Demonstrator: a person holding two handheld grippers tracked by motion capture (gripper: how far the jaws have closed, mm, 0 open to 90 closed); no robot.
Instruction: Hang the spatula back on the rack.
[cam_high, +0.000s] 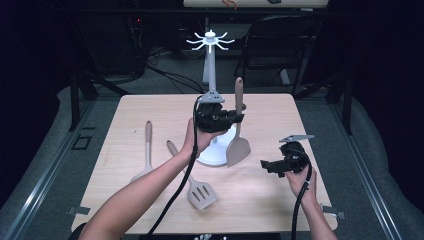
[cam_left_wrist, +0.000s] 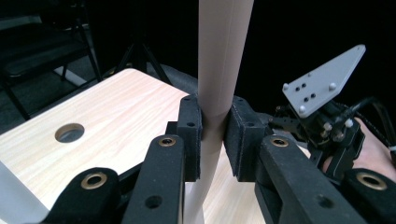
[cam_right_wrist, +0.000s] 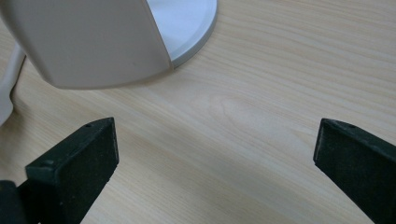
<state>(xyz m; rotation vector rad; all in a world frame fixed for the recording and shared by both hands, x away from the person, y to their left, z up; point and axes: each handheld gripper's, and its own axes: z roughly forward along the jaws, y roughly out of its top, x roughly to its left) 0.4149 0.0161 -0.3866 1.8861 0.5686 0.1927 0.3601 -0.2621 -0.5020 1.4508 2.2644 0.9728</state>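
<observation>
No legible text, label, brand, number or sign appears on any surface in these three views.

3 beige utensils (cam_high: 238, 125), 1 white rack (cam_high: 211, 70), 2 hand-held grippers (cam_high: 218, 117).

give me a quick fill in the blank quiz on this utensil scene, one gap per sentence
The left claw is shut on the ____ of the solid spatula.
The right claw is ____, with nothing between its jaws.
The slotted spatula lies flat on the ____.
The white rack has ____ utensils hanging from its hooks.

Missing words: handle; open; table; no
</observation>
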